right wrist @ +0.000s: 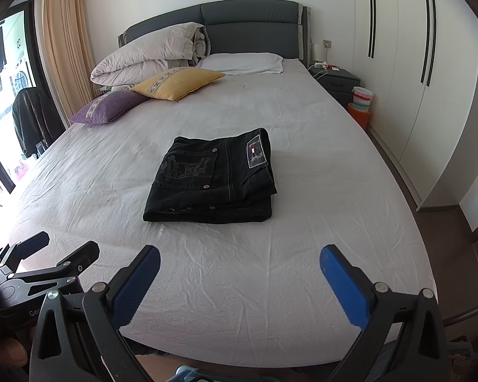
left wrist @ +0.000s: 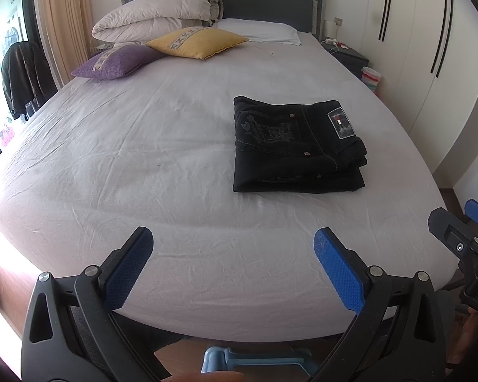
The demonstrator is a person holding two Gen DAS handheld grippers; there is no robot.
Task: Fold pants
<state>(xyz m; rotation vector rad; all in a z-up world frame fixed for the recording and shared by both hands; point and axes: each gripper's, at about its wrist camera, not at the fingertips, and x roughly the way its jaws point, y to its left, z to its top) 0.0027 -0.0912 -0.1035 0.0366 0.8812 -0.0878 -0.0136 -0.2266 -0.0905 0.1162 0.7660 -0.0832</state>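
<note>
Black jeans [left wrist: 297, 145] lie folded into a compact rectangle on the white bed sheet [left wrist: 143, 159], back pocket and waist patch facing up. They also show in the right wrist view [right wrist: 211, 180], mid-bed. My left gripper [left wrist: 233, 242] is open and empty, held above the foot of the bed, well short of the jeans. My right gripper [right wrist: 239, 261] is open and empty too, also back from the jeans near the bed's foot. The right gripper shows at the right edge of the left wrist view [left wrist: 465, 232]; the left gripper shows at the left of the right wrist view [right wrist: 44, 261].
A purple cushion [right wrist: 106, 108], a yellow cushion [right wrist: 178, 82], a rolled duvet [right wrist: 149, 55] and a white pillow [right wrist: 242, 63] lie at the head of the bed. A nightstand [right wrist: 336, 81] and striped bin [right wrist: 362, 95] stand right, by white wardrobes [right wrist: 414, 63]. A jacket-draped chair [right wrist: 32, 121] stands left.
</note>
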